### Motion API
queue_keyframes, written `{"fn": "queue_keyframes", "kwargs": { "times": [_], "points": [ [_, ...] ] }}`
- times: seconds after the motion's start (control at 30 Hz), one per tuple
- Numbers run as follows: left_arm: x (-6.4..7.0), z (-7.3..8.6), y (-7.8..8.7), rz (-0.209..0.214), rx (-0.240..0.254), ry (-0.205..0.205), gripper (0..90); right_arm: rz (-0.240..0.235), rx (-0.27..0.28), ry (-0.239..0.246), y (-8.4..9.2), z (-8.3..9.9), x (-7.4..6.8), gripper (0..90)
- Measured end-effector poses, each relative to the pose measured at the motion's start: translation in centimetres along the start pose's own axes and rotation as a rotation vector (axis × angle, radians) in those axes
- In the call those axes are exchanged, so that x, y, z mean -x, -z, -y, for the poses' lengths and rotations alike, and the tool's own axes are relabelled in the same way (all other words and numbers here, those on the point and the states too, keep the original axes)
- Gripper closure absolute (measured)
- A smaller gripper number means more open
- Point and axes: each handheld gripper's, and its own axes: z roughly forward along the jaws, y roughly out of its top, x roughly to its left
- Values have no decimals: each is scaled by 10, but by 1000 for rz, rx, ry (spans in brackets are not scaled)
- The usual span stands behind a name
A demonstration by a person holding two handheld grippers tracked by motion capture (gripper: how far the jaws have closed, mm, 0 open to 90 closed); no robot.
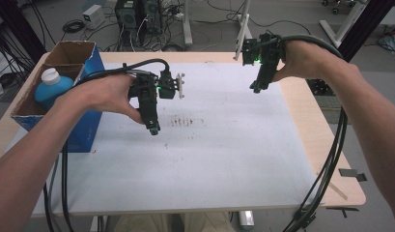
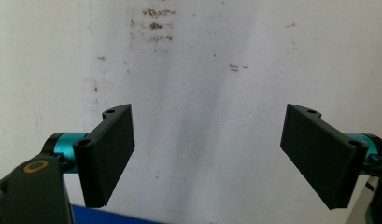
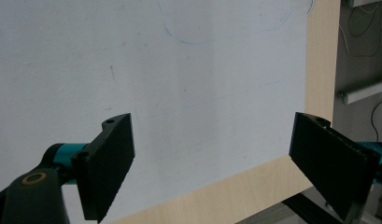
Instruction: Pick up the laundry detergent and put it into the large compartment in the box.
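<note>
Left gripper [image 1: 154, 129] hovers empty, near the blue bottle [image 1: 52, 86]; box-held.

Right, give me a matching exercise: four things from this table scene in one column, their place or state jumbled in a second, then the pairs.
Things:
1. left gripper
2. right gripper
3. blue bottle
4. cardboard box

Places or states:
A. stands inside the box
B. open, above the brown stains on the white sheet
C. at the table's left edge
D. open, near the table's far right edge

Pairs: 1-B, 2-D, 3-A, 4-C
</note>
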Motion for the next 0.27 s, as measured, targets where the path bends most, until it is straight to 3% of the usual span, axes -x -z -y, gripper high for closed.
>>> {"fn": "queue_keyframes", "kwargs": {
  "times": [0.27],
  "points": [
    [0,1,0,3,-12,0,178,0,0,-2,1,0,0,134]
  ]
}}
